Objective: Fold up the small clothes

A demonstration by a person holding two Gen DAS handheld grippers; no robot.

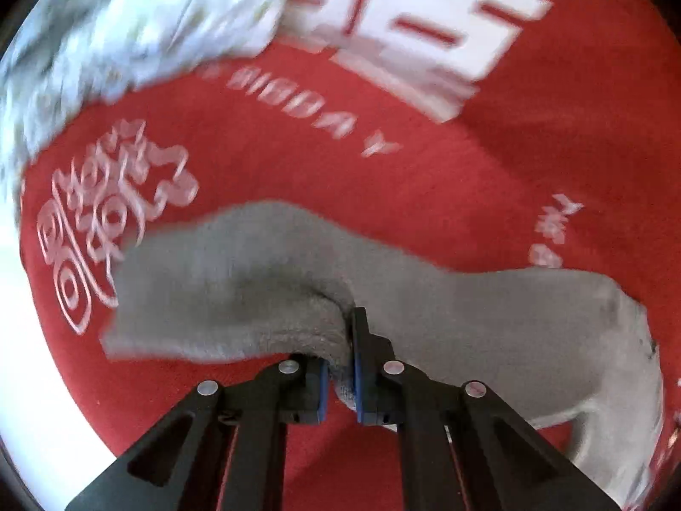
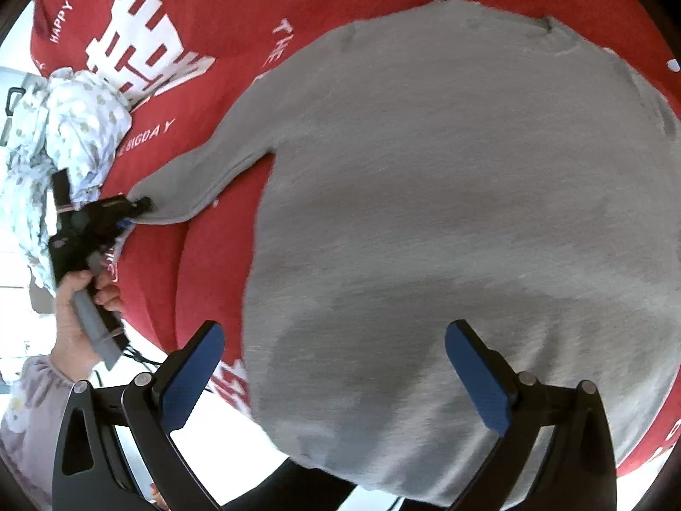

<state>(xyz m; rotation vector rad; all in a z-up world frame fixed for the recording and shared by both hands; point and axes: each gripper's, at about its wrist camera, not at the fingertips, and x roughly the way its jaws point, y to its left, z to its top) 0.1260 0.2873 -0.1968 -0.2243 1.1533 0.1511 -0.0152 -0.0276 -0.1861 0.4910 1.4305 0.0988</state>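
A small grey sweater [image 2: 447, 191] lies flat on a red cloth [image 2: 221, 12] printed with white characters. One sleeve [image 2: 213, 170] stretches out to the left. My left gripper [image 2: 142, 204] is shut on the end of that sleeve. In the left wrist view the grey sleeve [image 1: 238, 289] bunches up between the blue pads of the left gripper [image 1: 340, 362]. My right gripper [image 2: 336, 328] hovers wide open over the lower part of the sweater's body, with nothing between its fingers. The sweater's right side runs out of view.
A crumpled pile of white patterned clothes [image 2: 64, 136] sits at the left on the red cloth, also blurred at top left in the left wrist view [image 1: 127, 21]. A person's hand [image 2: 72, 311] holds the left gripper's handle. A bright white surface lies beyond the cloth's edge.
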